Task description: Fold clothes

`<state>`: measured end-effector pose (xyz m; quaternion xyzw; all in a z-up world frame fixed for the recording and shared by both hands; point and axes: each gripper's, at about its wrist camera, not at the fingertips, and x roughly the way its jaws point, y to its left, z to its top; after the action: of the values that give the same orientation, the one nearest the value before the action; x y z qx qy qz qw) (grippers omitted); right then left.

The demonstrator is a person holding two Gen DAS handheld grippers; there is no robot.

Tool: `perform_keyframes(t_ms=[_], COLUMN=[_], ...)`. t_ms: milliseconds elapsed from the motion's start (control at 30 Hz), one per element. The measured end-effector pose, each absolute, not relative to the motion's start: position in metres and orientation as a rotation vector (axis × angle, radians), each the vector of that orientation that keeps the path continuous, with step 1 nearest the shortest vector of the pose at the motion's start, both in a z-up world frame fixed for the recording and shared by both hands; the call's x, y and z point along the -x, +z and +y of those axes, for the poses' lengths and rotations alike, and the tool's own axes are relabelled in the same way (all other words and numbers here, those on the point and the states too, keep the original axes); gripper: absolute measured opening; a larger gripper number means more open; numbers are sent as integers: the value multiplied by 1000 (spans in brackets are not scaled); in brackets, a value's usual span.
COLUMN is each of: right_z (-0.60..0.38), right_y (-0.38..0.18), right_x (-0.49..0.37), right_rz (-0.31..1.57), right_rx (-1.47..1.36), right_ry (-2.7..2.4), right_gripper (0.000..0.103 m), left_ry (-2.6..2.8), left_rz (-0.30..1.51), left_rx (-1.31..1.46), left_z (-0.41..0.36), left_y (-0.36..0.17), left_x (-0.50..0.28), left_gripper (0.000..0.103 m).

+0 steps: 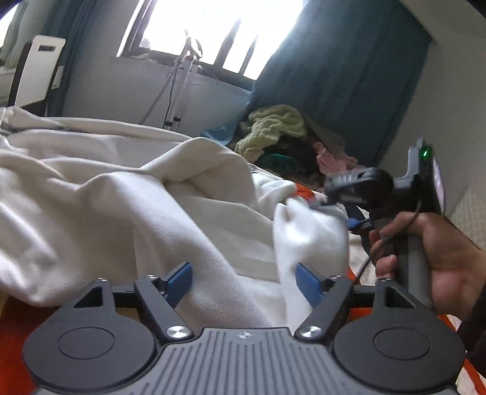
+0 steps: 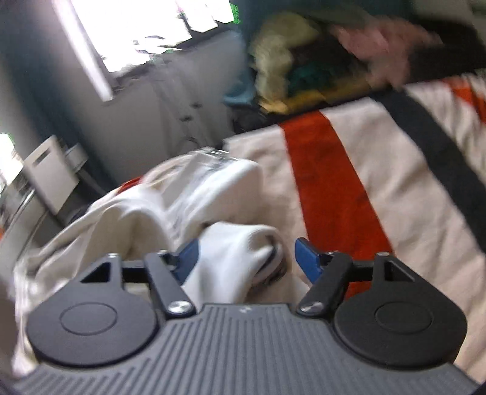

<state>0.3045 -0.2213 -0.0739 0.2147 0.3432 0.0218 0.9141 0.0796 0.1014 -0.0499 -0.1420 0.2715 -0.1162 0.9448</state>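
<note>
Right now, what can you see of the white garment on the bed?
The white garment is a cream-white woven piece, thick-looking, lying crumpled in soft folds across the striped bedspread. It is not yet folded. A whiter bunched part rises between the open fingers of the right gripper. In the left wrist view the cloth also lies between the open fingers of the left gripper. Neither clamps it. Its full shape is hidden.

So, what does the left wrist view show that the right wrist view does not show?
Only the left wrist view shows the right claw from outside, with the person's right hand on its handle.

Only the right wrist view shows the wide striped bedcover, orange and black on cream.

Both show the white garment between open blue fingers, the clothes pile and the bright window.
</note>
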Motion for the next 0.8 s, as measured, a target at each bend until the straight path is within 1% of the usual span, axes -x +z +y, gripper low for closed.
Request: perform_keyframes(t_ms=[33,67,133,233,433,533,567,633,700,800], right_z=[-225,-229,-235,-241,-256,-280,-290,-309,-331,-370], right_y=[-80,-84,-79,-54,13,24,20,3,-25,-71], right_x=[-310,-314,-313,-300,-235,-197,-186,-170,-160,-151], right_rz=[722,735,722,630,299,168,153,199,334,586], right_rx=[-477,-511,-530,-494,-374,-357,-337,-308,-302,-402], right_ry=[20,-3,-35,-43,-21,-80,-109,-152,-195,-230], right_gripper=[22,17,11,9,9,9,9,9,9,9], left_ry=[-234,-237,-245,-273,-298,-296,-292,-283,-277,-266], left_rz=[553,548,543,541,539,557,561,570,578,600], left_rx=[275,258,234,237,264,282,287,297,316,345], left_z=[101,99,95,91,88,88,88,88,90,92], left_y=[-52,-53,-55,-55,-53,-55,-55,-56,-57,-59], left_x=[-83,-84,-86,-86,-73,-70,-69,-67,-65,-65], left_gripper=[74,73,73,71,71,71,71,71,71,71])
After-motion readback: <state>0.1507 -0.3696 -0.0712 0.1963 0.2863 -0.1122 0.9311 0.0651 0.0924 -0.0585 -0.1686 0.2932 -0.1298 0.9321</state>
